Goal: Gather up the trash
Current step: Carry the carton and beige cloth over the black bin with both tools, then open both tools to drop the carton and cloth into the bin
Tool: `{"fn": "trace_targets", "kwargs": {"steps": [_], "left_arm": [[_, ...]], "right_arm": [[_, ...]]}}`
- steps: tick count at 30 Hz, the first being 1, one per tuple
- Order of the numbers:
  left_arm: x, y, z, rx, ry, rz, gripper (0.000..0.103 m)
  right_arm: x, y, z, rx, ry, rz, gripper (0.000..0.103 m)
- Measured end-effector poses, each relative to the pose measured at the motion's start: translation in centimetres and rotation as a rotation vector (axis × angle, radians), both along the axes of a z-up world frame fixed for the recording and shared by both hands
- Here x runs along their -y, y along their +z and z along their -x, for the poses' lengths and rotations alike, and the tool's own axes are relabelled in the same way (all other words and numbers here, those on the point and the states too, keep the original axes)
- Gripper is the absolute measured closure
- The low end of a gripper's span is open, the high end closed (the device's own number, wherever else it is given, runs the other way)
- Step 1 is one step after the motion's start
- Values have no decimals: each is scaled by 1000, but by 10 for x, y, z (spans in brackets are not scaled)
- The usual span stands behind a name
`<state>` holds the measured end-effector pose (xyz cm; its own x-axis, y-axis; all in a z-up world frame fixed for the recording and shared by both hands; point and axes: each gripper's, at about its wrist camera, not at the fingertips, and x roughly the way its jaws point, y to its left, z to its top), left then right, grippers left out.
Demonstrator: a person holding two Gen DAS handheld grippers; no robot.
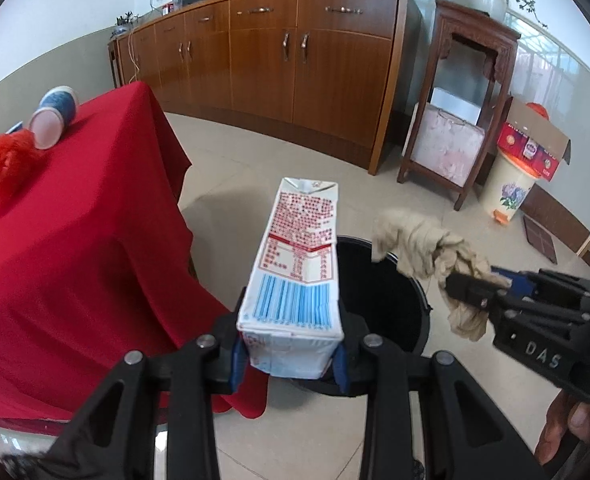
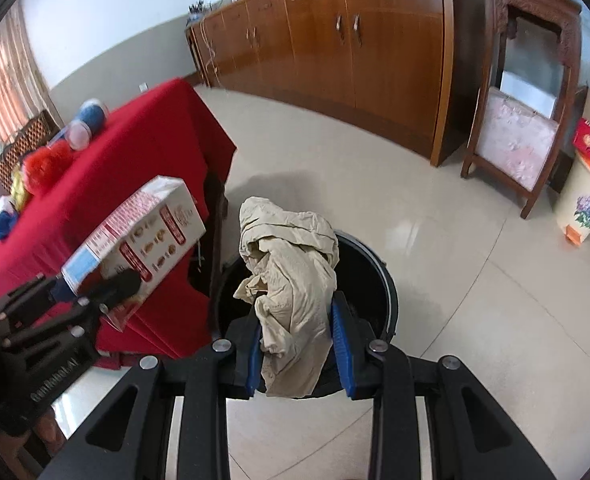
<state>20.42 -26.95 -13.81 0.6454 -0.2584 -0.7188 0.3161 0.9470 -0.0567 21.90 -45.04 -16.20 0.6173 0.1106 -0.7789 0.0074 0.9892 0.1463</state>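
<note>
My left gripper is shut on a white carton with red print and a blue barcode, held over the near rim of a black trash bin on the floor. From the right wrist view the same carton and left gripper sit at left, beside the bin. My right gripper is shut on a crumpled beige paper wad, hanging above the bin's opening. In the left wrist view that wad and right gripper come in from the right.
A table under a red cloth stands left of the bin, with a blue cup lying on its side and a red pompom. A wooden sideboard, a carved stand and a flowered white bin line the back.
</note>
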Motion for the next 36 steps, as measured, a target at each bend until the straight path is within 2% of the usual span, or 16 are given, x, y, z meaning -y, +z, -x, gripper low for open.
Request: {"fn": "trace_targets", "kwargs": {"steps": [8, 10, 12, 13, 14, 17, 21, 23, 36], "left_arm": [[13, -21, -16, -54, -10, -17, 67], [18, -30, -22, -89, -30, -23, 64], [17, -37, -26, -105, 0, -42, 41], [15, -36, -25, -96, 14, -30, 23], [12, -34, -22, -74, 28, -26, 18], [10, -30, -16, -42, 39, -51, 8], [6, -29, -15, -48, 54, -77, 8], [5, -26, -13, -45, 56, -78, 8], [1, 6, 3, 15, 33, -73, 8]], "right_arm": [[9, -42, -26, -76, 35, -37, 71], [8, -54, -32, -103, 57, -47, 69], [8, -72, -40, -156, 55, 12, 54], [12, -78, -40, -166, 28, 37, 28], [19, -82, -39, -163, 1, 41, 14], [39, -90, -37, -197, -67, 42, 14], [52, -81, -33, -176, -124, 21, 10], [50, -73, -29, -164, -123, 23, 1], [39, -28, 6, -83, -136, 74, 1]]}}
